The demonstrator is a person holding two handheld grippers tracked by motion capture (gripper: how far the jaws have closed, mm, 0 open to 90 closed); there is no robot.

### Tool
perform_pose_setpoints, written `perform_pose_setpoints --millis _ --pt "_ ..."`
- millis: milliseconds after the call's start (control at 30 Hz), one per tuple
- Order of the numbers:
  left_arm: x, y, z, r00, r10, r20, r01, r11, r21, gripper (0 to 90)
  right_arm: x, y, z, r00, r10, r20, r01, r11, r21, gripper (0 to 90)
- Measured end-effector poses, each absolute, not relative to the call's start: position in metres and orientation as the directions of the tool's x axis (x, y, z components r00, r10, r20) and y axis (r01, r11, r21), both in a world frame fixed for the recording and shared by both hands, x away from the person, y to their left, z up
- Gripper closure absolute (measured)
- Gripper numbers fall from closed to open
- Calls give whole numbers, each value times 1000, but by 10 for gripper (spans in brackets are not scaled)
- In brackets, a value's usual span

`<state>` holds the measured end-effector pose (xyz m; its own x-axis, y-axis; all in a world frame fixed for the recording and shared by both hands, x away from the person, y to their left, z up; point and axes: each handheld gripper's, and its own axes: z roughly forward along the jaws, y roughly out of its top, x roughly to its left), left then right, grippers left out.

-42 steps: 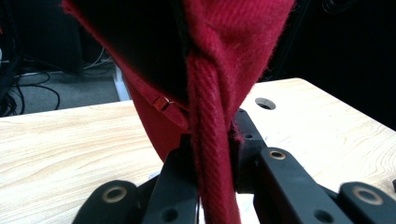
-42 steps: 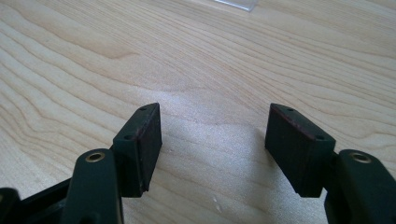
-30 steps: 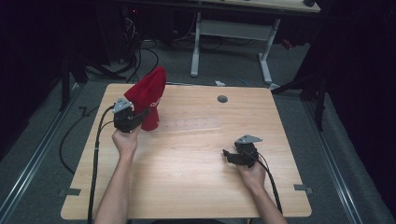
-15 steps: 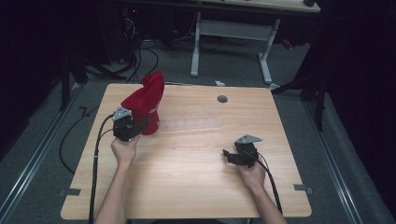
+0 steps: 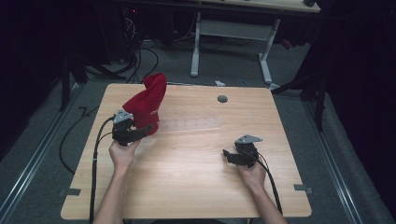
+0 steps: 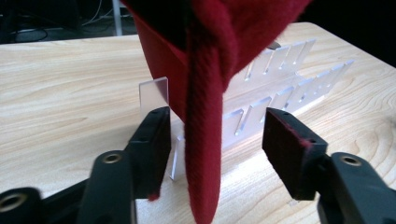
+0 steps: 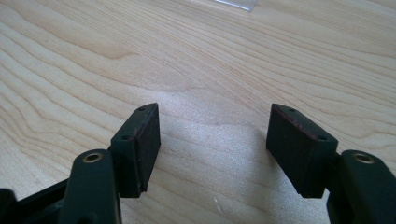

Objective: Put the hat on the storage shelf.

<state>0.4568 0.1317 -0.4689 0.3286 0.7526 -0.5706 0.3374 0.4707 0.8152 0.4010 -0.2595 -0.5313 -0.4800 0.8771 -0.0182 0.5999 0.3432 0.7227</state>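
A red knit hat point(image 5: 148, 105) stands draped over the left end of a clear acrylic rack point(image 5: 196, 123) at the table's back left. My left gripper point(image 5: 142, 129) sits at the hat's near side. Its jaws have just been opening. In the left gripper view a hanging fold of the hat point(image 6: 203, 154) lies between the spread pads point(image 6: 289, 149) without being pressed, with the rack's slots point(image 6: 280, 88) behind it. My right gripper point(image 5: 225, 154) rests low over the bare wood at the right, open, with nothing between its pads point(image 7: 140, 144).
The wooden table point(image 5: 187, 182) has a small grey round disc point(image 5: 222, 99) near its back edge. Black cables trail from both grippers off the near edge. A white-legged desk point(image 5: 233, 32) and floor cables lie beyond the table.
The left gripper's jaws have opened and let go of the hat's edge, and that hand has drawn slightly back toward the person. The hat stays on the rack. The right gripper has not moved.
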Motion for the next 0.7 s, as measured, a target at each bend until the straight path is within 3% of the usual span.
perform_pose_setpoints --millis 133,700 --pt "453 136 -471 312 759 -572 331 478 814 400 402 -260 -532 -467 884 -20 607 337 720 307" --pt "423 148 -470 314 773 -551 298 471 830 384 402 -260 -532 -463 886 -17 611 332 718 298"
